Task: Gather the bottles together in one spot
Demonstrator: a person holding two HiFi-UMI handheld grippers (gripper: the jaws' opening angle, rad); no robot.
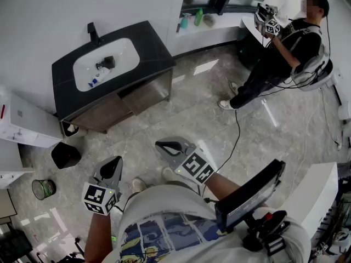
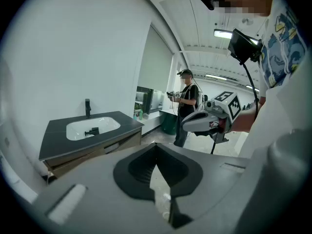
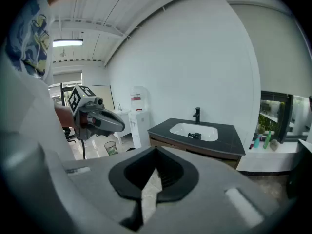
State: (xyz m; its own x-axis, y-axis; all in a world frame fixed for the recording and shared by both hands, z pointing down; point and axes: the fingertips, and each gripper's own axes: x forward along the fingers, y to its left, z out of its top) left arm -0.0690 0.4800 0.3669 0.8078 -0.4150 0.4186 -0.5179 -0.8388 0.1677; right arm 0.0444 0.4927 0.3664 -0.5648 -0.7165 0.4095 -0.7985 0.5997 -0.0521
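Observation:
Several bottles stand on the window ledge at the far side of the room: a green one (image 1: 198, 16) and a pale blue one (image 1: 185, 21), also in the right gripper view as the green bottle (image 3: 266, 139) and a teal one (image 3: 257, 143). A small blue-capped bottle (image 1: 94, 83) lies in the white sink (image 1: 123, 52) of the dark vanity (image 1: 148, 45). My left gripper (image 1: 115, 161) and right gripper (image 1: 162, 145) hover over the marble floor, far from all of them. Both are shut with nothing between the jaws. Each shows in the other's view: right gripper (image 2: 187, 124), left gripper (image 3: 119, 126).
Another person (image 1: 285, 48) stands at the back right holding grippers, with a cable (image 1: 237, 141) trailing across the floor. A black bin (image 1: 66, 155) and a mesh wastebasket (image 1: 43, 188) sit left of me. A white cabinet (image 1: 27, 127) lines the left wall.

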